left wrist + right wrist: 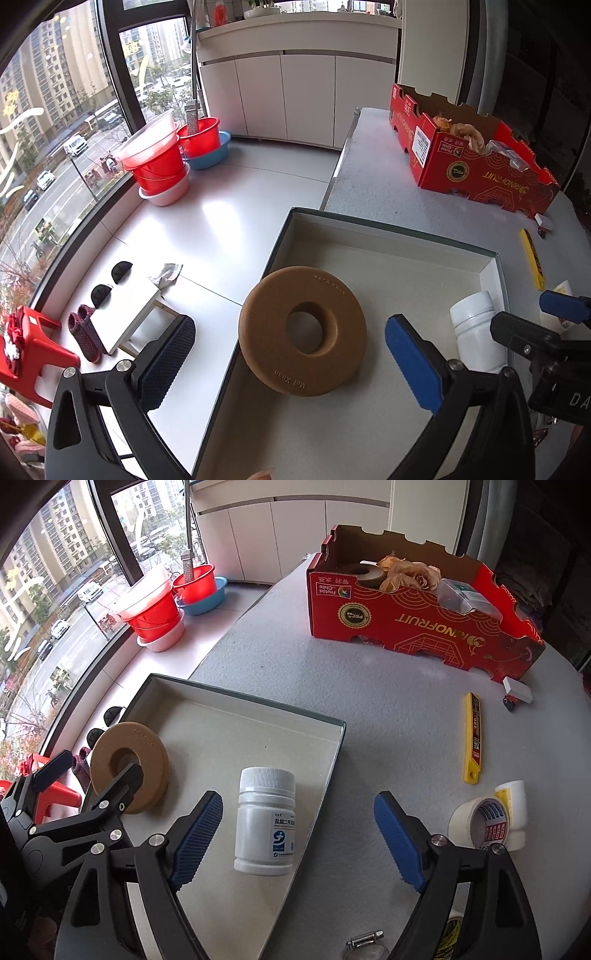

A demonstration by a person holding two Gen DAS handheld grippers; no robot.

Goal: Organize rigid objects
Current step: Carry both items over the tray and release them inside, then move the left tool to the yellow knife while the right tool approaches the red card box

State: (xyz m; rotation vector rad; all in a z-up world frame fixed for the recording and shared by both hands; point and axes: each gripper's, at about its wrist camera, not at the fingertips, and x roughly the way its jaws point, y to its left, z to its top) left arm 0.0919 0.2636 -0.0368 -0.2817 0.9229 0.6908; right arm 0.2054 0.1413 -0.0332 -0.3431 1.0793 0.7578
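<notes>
Grey felt tabletop [388,709] by a big window carries a shallow tray [236,705] at 9 o'clock of centre and a red carton [417,627] at 1 o'clock. Left gripper [291,362] spread wide, brown ring [303,332] lying in the tray between its fingers, untouched. Right gripper [299,834] also apart, white bottle [266,819] upright in the tray between its pads, clear of both; yellow cutter [473,738] and tape roll [478,821] at 3 o'clock.
</notes>
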